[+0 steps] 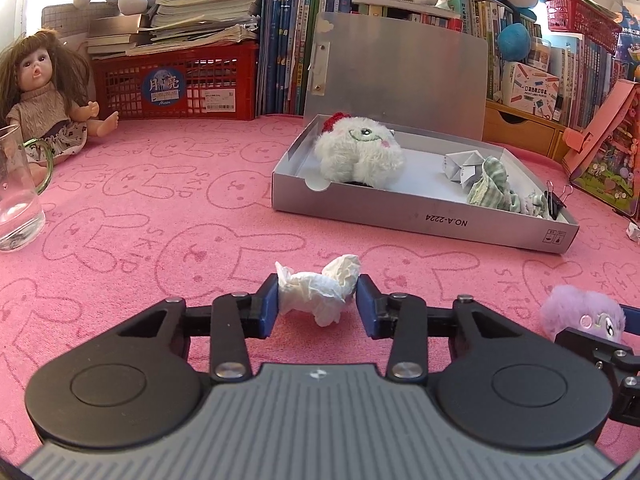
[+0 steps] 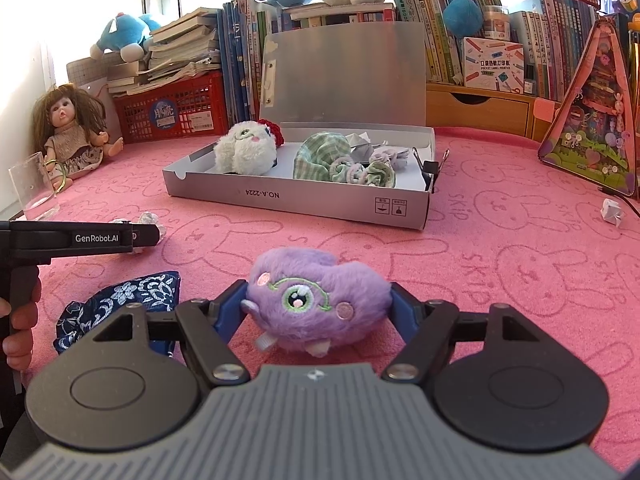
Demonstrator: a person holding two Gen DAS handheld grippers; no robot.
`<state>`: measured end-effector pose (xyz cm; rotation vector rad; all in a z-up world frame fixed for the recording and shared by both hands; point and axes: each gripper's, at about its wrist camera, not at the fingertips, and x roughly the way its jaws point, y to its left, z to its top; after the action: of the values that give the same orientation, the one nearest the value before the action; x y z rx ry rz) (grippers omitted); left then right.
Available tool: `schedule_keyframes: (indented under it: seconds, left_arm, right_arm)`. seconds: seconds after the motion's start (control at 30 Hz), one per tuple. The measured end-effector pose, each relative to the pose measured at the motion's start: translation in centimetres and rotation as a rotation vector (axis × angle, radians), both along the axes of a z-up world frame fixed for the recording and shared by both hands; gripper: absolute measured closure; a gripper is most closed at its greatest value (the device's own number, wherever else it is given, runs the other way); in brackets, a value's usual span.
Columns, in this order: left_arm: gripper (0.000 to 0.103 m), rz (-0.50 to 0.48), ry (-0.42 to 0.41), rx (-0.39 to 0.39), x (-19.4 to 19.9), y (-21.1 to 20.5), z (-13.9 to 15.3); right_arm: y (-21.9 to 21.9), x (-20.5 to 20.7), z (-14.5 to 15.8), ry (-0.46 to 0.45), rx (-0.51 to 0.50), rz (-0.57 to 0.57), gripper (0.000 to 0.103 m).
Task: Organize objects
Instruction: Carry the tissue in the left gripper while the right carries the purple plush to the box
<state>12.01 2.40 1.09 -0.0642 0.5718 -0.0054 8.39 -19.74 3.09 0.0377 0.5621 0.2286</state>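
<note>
While the silver cardboard box point(image 2: 352, 204) lies open for loose things, the left gripper point(image 1: 317, 305) pinches a crumpled white tissue point(image 1: 318, 294) and the right gripper point(image 2: 318, 312) clasps a fluffy purple plush toy point(image 2: 316, 300).

A doll point(image 1: 44, 108) with brown hair sits at the back left of the pink rabbit-print table point(image 1: 168, 208), beside a red crate point(image 1: 180, 84) stacked with books. A clear glass jug point(image 1: 18, 188) stands near the doll. Upright books point(image 2: 440, 28) line the rear, blue plush toys point(image 2: 120, 36) on top.
</note>
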Motion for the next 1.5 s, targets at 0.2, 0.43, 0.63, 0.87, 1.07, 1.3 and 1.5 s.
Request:
schedule_keyframes:
  seconds: [0.2,0.43,0.63,0.87,1.07,1.3,1.5]
  left_arm:
    - [0.057,-0.035,-0.042,0.021,-0.4,-0.1,1.4]
    - [0.057,-0.049,-0.056,0.005,1.3,0.3,3.4]
    - [0.057,-0.066,-0.074,-0.001,3.3,0.3,4.9]
    - [0.057,-0.081,-0.093,0.002,6.3,0.1,6.3]
    - [0.057,-0.118,-0.088,-0.023,9.1,0.0,6.3]
    - [0.057,-0.152,-0.058,-0.035,11.0,-0.6,4.7]
    - [0.057,-0.183,-0.039,-0.011,12.3,-1.5,3.6]
  right_arm:
    - [-1.0,0.8,0.4,0.043,0.064,-0.036,0.029]
    - [-0.9,2.3,2.2,0.026,0.067,-0.064,0.029]
    - [-1.1,4.5,4.1,0.018,0.075,-0.093,0.029]
    - [-2.4,7.8,6.0,0.013,0.096,-0.135,0.029]
    - [-3.5,10.6,6.3,0.055,0.165,-0.14,0.029]
    - [-1.7,11.8,5.1,0.111,0.189,-0.075,0.029]
    - [-0.4,13.3,3.8,0.172,0.161,-0.074,0.029]
